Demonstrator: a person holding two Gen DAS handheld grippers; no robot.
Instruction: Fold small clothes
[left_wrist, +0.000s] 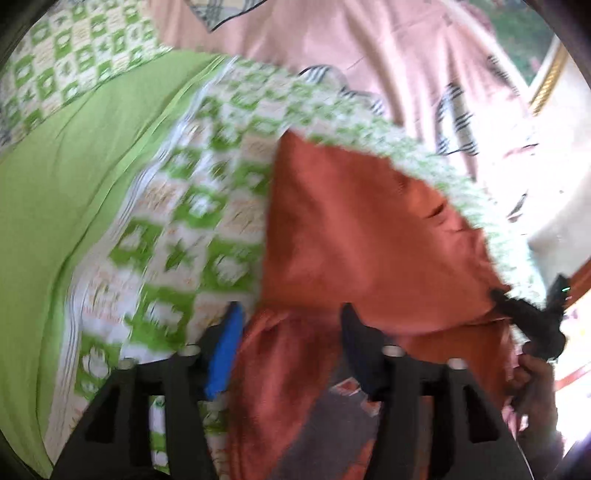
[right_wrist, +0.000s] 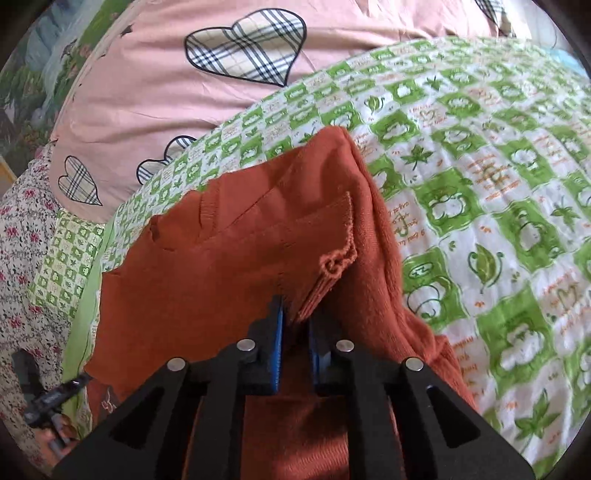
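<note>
A small rust-orange knit garment (right_wrist: 229, 258) lies on the green-and-white checked bedspread (right_wrist: 498, 192). My right gripper (right_wrist: 295, 321) is shut on a ribbed edge of the garment, with cloth pinched between its blue pads. In the left wrist view the garment (left_wrist: 351, 240) is blurred by motion. My left gripper (left_wrist: 291, 325) is open, its fingers standing apart over the garment's near edge, and cloth runs between them. The right gripper (left_wrist: 532, 317) shows at the far right of the left wrist view, holding the garment's other corner.
A pink quilt with plaid hearts (right_wrist: 207, 74) lies behind the bedspread. A plain green sheet (left_wrist: 55, 192) lies to the left. A floral cloth (right_wrist: 26, 236) hangs at the bed's left side. The left gripper (right_wrist: 48, 398) shows at the lower left of the right wrist view.
</note>
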